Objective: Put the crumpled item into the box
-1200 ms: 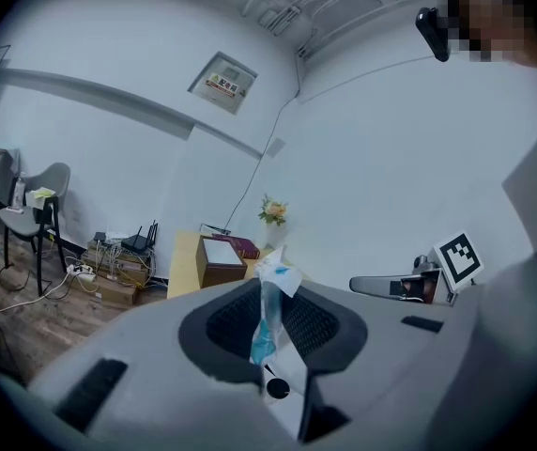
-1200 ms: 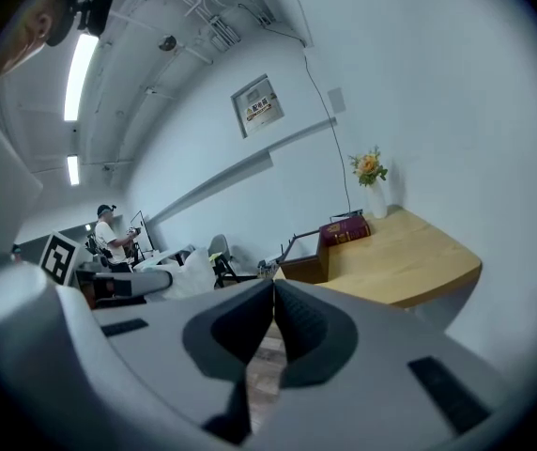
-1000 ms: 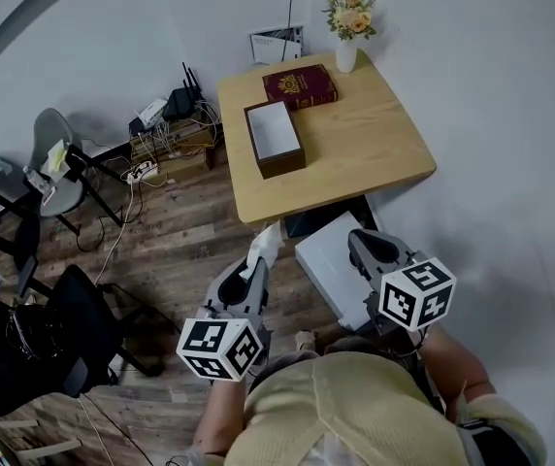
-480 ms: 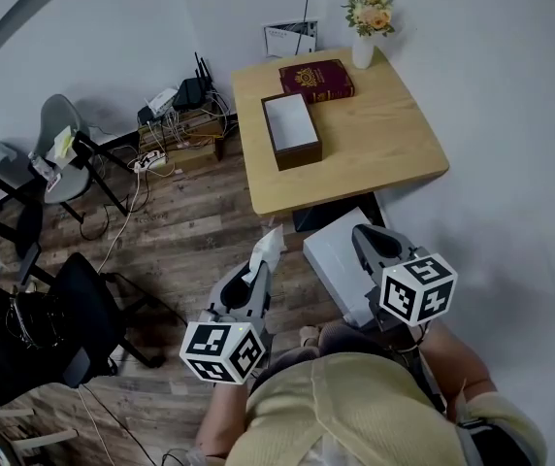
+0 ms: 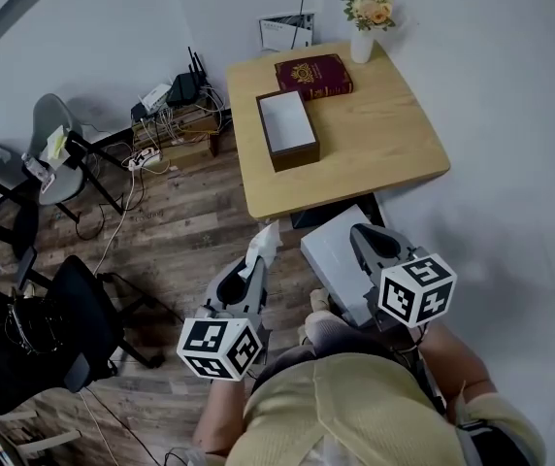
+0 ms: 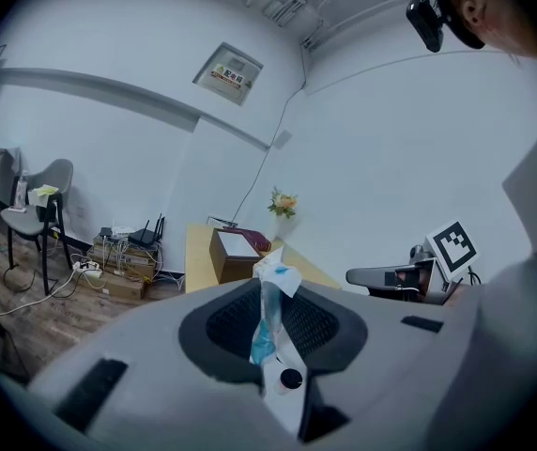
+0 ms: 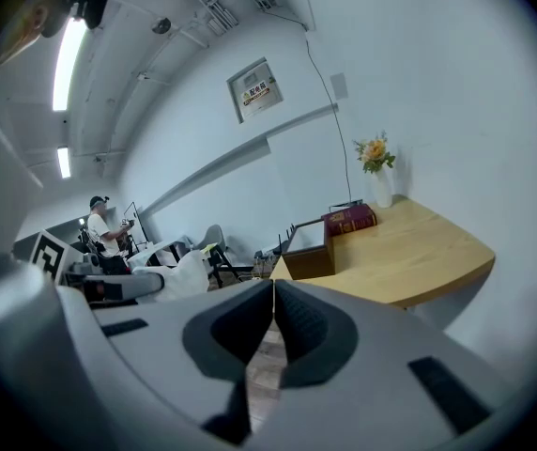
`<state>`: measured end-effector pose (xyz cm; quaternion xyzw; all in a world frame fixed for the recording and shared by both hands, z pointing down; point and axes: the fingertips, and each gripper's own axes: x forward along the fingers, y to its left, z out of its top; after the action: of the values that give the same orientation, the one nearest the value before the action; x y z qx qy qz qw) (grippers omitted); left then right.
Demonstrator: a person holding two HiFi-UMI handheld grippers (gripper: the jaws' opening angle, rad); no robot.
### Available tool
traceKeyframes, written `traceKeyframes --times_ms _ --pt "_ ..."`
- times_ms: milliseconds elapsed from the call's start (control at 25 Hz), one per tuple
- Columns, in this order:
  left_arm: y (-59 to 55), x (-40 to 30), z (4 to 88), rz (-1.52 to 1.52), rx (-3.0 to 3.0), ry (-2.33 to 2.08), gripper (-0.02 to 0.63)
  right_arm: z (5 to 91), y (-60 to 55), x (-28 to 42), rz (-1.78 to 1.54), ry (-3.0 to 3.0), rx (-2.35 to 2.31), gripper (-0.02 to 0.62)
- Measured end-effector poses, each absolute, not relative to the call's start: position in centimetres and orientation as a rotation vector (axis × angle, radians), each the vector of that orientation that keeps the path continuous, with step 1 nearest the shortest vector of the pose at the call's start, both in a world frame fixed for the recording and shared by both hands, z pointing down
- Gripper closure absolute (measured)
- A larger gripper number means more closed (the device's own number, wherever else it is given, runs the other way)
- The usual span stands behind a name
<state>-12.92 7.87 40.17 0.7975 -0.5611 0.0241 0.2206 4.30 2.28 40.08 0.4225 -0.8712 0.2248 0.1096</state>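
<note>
My left gripper (image 5: 256, 263) is shut on a crumpled white item (image 5: 264, 243) with blue marks, which sticks up out of the jaws (image 6: 270, 289). It hangs over the wooden floor, short of the table. The brown box (image 5: 287, 129), open with a white inside, stands on the wooden table (image 5: 394, 153) ahead; it also shows past the left jaws as the box (image 6: 235, 253) and from the right as the box (image 7: 310, 251). My right gripper (image 5: 363, 239) is shut with nothing between its jaws (image 7: 273, 294), level with the left one.
A red book (image 5: 313, 74) and a flower vase (image 5: 362, 39) sit behind the box. A white case (image 5: 334, 258) lies on the floor under the table's near edge. Chairs (image 5: 54, 163), cables and routers (image 5: 176, 100) fill the left side. A person (image 7: 100, 226) stands far off.
The head view has shifted slightly, so the table sits a little differently in frame. A foot now shows between the grippers. Both grippers keep their pose and the left still holds the crumpled item.
</note>
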Motion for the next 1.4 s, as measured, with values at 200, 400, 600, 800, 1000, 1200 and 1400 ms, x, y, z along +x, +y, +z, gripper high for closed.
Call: traceKeyframes --times_ms 200,400,600,800,1000,1200,1400 --pt "4.3 -13.0 40.2 0.06 2.182 -1.573 0.535 40.2 -0.9 4.4 0.666 -2.561 1.224 0.566" --pt "0.6 -13.2 40.3 0.068 2.17 -1.592 0.536 40.2 -4.9 4.3 0.678 -2.574 1.197 0.566" --pt "-2.1 -13.0 40.3 0.076 2.15 -1.61 0.537 40.2 -7.7 4.1 0.701 -2.588 1.16 0.566" --pt "-3.7 -12.7 39.8 0.093 2.156 -1.62 0.537 40.1 -9.5 4.1 0.701 -2.596 1.137 0.566" --pt "-5.2 -12.3 39.6 0.103 2.143 -1.644 0.535 40.0 -10.9 4.1 0.674 -2.617 1.084 0.566" --pt "-6.7 -10.6 39.3 0.108 2.169 -1.634 0.535 39.9 -12.4 4.8 0.67 -2.632 1.07 0.566" --pt "-7.3 -10.3 39.4 0.117 2.16 -1.64 0.537 40.5 -12.6 4.7 0.696 -2.628 1.051 0.566"
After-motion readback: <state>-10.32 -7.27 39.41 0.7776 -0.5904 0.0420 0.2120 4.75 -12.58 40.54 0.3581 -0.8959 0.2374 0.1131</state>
